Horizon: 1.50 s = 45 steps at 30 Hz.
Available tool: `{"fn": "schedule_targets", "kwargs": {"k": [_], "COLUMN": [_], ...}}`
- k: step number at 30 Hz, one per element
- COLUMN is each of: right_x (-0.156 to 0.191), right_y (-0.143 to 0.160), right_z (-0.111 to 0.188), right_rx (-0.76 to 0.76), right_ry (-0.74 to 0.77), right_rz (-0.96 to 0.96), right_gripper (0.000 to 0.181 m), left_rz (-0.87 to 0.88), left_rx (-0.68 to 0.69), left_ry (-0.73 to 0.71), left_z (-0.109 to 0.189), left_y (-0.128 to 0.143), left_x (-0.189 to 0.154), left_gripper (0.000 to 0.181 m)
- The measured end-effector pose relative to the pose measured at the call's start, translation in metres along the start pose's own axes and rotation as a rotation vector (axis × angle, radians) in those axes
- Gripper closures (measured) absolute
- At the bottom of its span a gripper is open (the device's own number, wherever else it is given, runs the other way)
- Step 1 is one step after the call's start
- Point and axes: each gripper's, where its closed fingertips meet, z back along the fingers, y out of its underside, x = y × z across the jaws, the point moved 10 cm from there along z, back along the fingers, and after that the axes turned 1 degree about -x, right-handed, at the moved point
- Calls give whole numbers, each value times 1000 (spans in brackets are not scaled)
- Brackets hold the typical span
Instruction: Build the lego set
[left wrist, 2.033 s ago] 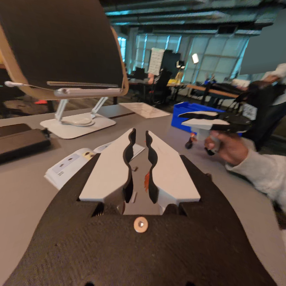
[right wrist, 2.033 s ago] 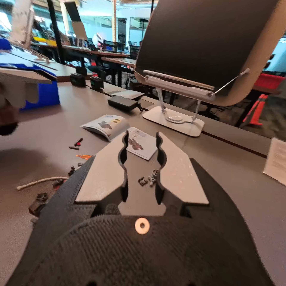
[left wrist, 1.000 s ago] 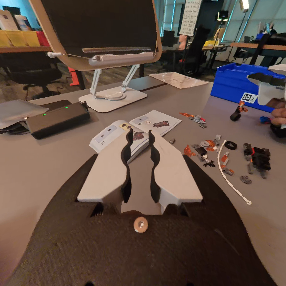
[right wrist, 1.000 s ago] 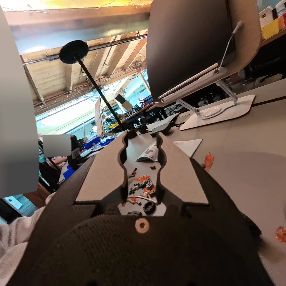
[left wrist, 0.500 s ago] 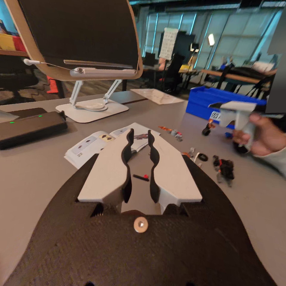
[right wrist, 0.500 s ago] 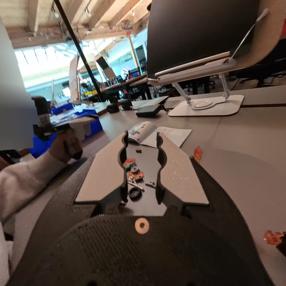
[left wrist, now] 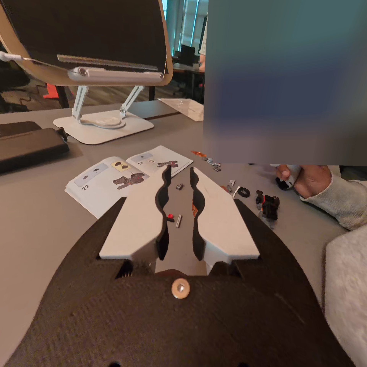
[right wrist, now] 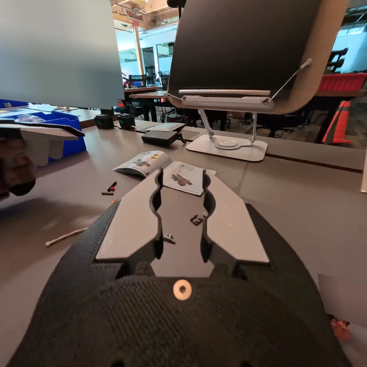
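- Both grippers are empty right now. My left gripper (left wrist: 179,172) has its jaws a modest gap apart with nothing between them, and my right gripper (right wrist: 181,174) is spread a bit wider, also holding nothing.
- The lego stuff is scattered loose on the grey table (left wrist: 39,228), nothing boxed. There's a half-built black chunk (left wrist: 268,205) off to the right of my left gripper, next to a small black tyre (left wrist: 243,192).
- Right under the left jaws are a tiny red-tipped black pin (left wrist: 170,217) and a thin grey bar (left wrist: 178,220), lying just beside each other.
- Under the right gripper there's a small black plate piece (right wrist: 196,218) and a grey clip bit (right wrist: 169,237). A white string (right wrist: 65,236) trails off to the left.
- The open instruction booklet (left wrist: 111,178) sits just past the fingertips.
- Handling guess: these bits are featherlight, hard, slick plastic, so they'll probably skate away if I nudge them. I'd pinch the pin across its shaft, and grab the black chunk by its flat sides, gently, since half-built bits can pop apart.
- The string's floppy, so I'd take it near one end.
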Motion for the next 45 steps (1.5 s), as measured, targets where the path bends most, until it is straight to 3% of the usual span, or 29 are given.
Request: {"fn": "schedule_targets", "kwargs": {"k": [9, 17, 22, 45], "right_x": [6, 13, 13, 14], "right_y": [-6, -21, -18, -15], "right_z": [-8, 16, 22, 14], "right_rx": [-24, -107, -132, -90], "right_ry": [-57, -53, -115, -149], "right_rz": [63, 86, -6, -23], "right_gripper": [143, 145, 144, 145], "left_rz": [65, 100, 87, 70], "left_rx": [-10, 0, 43, 154], "left_ry": [45, 99, 99, 106], "left_z": [-1, -6, -12, -22], "left_y": [-1, 2, 6, 16], "left_x": [0, -5, -8, -10], "left_gripper": [164, 163, 162, 161]}}
